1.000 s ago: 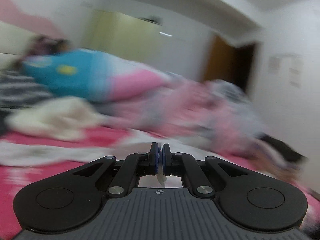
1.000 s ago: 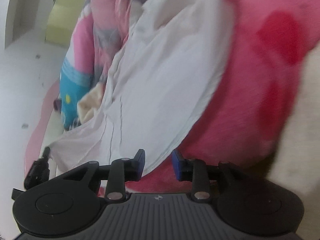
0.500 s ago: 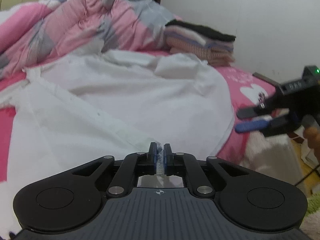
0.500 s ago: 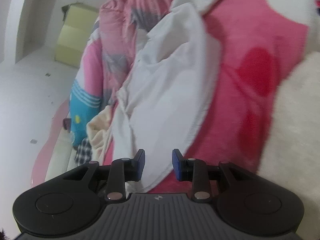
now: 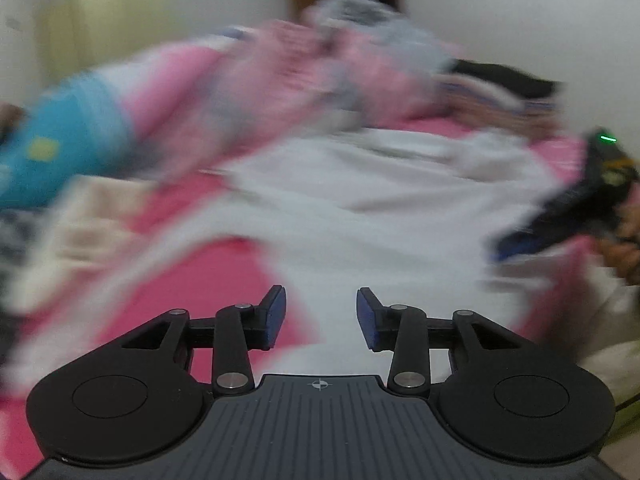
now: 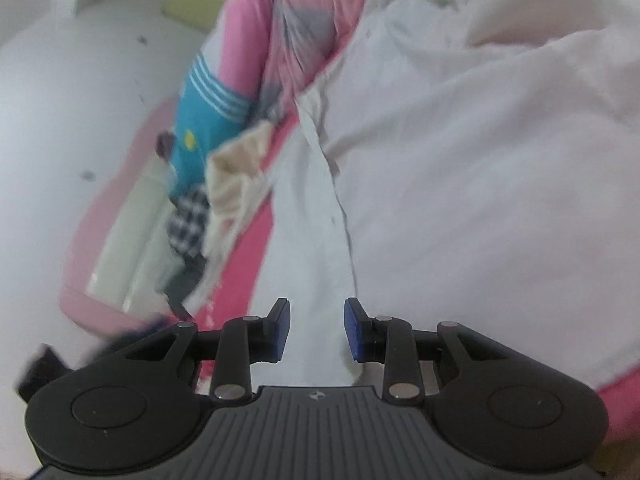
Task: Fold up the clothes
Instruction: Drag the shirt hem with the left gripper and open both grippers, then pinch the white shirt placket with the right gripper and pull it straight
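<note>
A white shirt (image 5: 360,200) lies spread on the pink bed sheet (image 5: 208,280), blurred in the left wrist view. My left gripper (image 5: 321,316) hovers over the shirt's near edge with its jaws opening and nothing pinched between the blue pads. In the right wrist view the same white shirt (image 6: 460,180) fills the right half, its button placket running down toward my right gripper (image 6: 316,328). That gripper stands open above the cloth, with the pads clear of it. The right gripper (image 5: 580,204) also shows at the right edge of the left wrist view.
A pink and grey quilt (image 5: 320,76) is heaped at the back of the bed. A blue and pink pillow (image 5: 68,140), a cream garment (image 6: 236,172) and a checked cloth (image 6: 188,224) lie to the left. Folded clothes (image 5: 508,92) are stacked at the far right.
My left gripper let go of the shirt's edge and its jaws have parted. It swung left across the bed. My right gripper moved in over the shirt, still open.
</note>
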The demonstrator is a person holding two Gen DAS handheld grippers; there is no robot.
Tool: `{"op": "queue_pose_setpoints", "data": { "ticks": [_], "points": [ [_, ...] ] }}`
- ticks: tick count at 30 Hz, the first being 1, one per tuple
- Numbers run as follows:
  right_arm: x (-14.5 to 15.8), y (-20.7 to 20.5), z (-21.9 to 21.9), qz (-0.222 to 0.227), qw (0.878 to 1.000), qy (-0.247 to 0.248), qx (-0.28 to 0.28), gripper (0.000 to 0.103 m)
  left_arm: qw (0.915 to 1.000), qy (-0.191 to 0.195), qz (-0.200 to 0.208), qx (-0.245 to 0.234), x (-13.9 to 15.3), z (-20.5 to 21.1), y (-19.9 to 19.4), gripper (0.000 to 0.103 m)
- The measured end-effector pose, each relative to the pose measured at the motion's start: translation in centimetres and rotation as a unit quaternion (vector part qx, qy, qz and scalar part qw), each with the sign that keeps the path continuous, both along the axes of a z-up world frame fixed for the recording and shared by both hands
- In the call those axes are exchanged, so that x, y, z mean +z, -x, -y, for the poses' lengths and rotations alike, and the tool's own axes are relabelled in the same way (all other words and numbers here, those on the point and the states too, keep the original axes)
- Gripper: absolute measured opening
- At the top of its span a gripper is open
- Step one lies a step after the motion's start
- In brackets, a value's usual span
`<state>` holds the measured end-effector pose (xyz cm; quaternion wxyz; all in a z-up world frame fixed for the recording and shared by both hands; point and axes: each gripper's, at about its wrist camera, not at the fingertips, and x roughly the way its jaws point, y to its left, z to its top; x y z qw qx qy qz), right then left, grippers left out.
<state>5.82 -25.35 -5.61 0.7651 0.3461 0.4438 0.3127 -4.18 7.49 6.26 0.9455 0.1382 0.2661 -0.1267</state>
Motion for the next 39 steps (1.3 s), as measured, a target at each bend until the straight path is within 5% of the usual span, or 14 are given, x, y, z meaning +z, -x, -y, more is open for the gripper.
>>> {"op": "queue_pose_setpoints", "data": {
  "ticks": [4,7,14,19,24,28,30,39],
  "points": [
    [-0.1,-0.4,-1.4,-0.004,0.999,0.038,0.019,0.032,0.9856,-0.08,0.057,0.138,2.0,-4.7,1.0,0.046],
    [0.0,-0.5,-2.3,-0.002,0.997,0.069,0.022,0.032,0.9814,-0.037,0.046,0.183,1.1,-6.2,0.9,0.052],
    [0.5,-0.4,-3.1,0.001,0.995,0.103,0.015,0.031,0.9834,0.064,-0.06,0.159,-6.3,-2.5,-1.4,0.056],
    [1.2,-0.5,-3.4,0.008,0.992,0.125,0.0,0.031,0.9763,0.156,-0.073,0.131,-7.9,-1.7,-2.3,0.056],
    [1.4,-0.4,-4.8,0.027,0.987,0.159,0.012,0.031,0.9774,0.157,-0.082,0.116,-9.3,-0.3,-2.7,0.056],
    [1.6,-0.1,-5.7,0.045,0.983,0.174,0.024,0.009,0.9774,0.152,-0.092,0.114,-10.2,0.1,-2.7,0.056],
    [1.9,0.2,-5.8,0.054,0.983,0.174,0.022,0.006,0.976,0.158,-0.095,0.116,-10.5,-0.1,-2.5,0.056],
    [3.3,-0.1,-4.4,0.057,0.987,0.15,0.027,0.016,0.9758,0.161,-0.097,0.112,-10.7,-0.1,-2.8,0.056]
  ]
}}
